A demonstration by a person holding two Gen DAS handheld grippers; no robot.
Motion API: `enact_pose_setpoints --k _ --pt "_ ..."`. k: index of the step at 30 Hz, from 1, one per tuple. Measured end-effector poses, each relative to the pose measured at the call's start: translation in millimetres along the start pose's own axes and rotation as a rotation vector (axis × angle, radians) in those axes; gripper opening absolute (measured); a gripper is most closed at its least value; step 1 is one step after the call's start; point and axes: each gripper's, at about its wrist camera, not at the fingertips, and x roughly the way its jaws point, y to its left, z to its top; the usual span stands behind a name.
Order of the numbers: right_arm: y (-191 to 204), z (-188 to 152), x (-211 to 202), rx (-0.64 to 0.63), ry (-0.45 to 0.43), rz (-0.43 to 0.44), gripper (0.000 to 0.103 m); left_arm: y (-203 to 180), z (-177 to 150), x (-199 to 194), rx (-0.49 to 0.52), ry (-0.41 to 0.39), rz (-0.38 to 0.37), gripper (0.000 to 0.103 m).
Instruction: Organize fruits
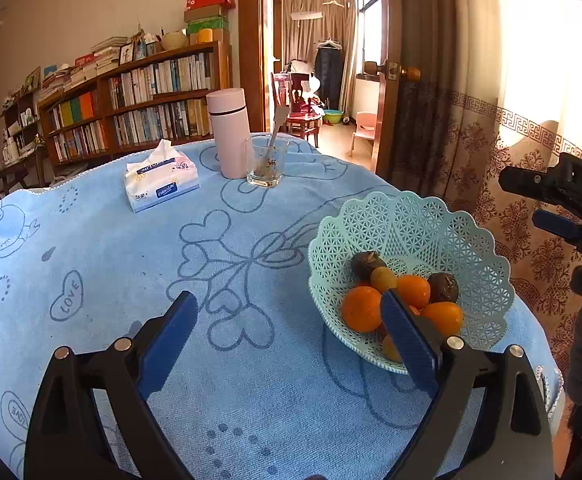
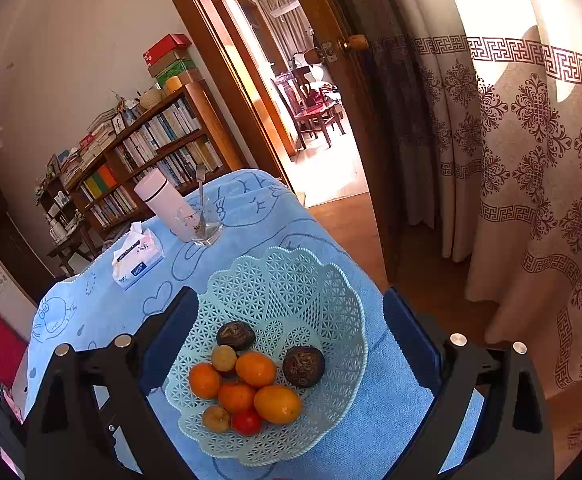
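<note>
Nearest the left wrist camera, the left claw (image 1: 287, 320) stood spread wide above the blue cloth (image 1: 171, 280) that covered the counter, with nothing between its blue pads; its right finger overlapped the near rim of the basket (image 1: 411, 224). The right claw (image 2: 291, 316) was likewise spread wide and pinched nothing; its two fingers stood on either side of the mint lattice basket, seemingly clear of the rim.

The fruits lay heaped in the basket's hollow, at the counter's right edge: several oranges (image 2: 256, 368), two dark brown round fruits (image 2: 303, 366), a couple of small yellowish ones (image 2: 224, 358), and a small red one (image 2: 246, 422) at the near side.

Farther back on the cloth sat a tissue pack (image 1: 161, 182), well apart from the basket. Beyond it stood a pink flask (image 1: 229, 132) with a clear glass (image 1: 266, 162) just beside it, a spoon in the glass.

Behind the counter stood a bookshelf (image 1: 139, 100), an open doorway and a patterned curtain (image 2: 531, 160).
</note>
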Motion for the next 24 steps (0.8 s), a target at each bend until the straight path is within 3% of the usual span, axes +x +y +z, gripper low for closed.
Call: enact_pose_setpoints --k 8,16,24 --pt "7.4 -42.5 -8.9 -0.151 0.012 -0.012 0.097 -3.3 -7.8 -0.9 0.006 0.009 0.073 0.094" --pt "13.0 -71.6 -3.0 -0.199 0.041 -0.032 0.097 -14.5 -12.4 -3.2 0.029 0.010 0.101 0.095" --pt "18.9 -78.3 -5.5 -0.215 0.036 -0.030 0.097 -22.0 -14.9 -6.0 0.060 -0.004 0.133 0.095"
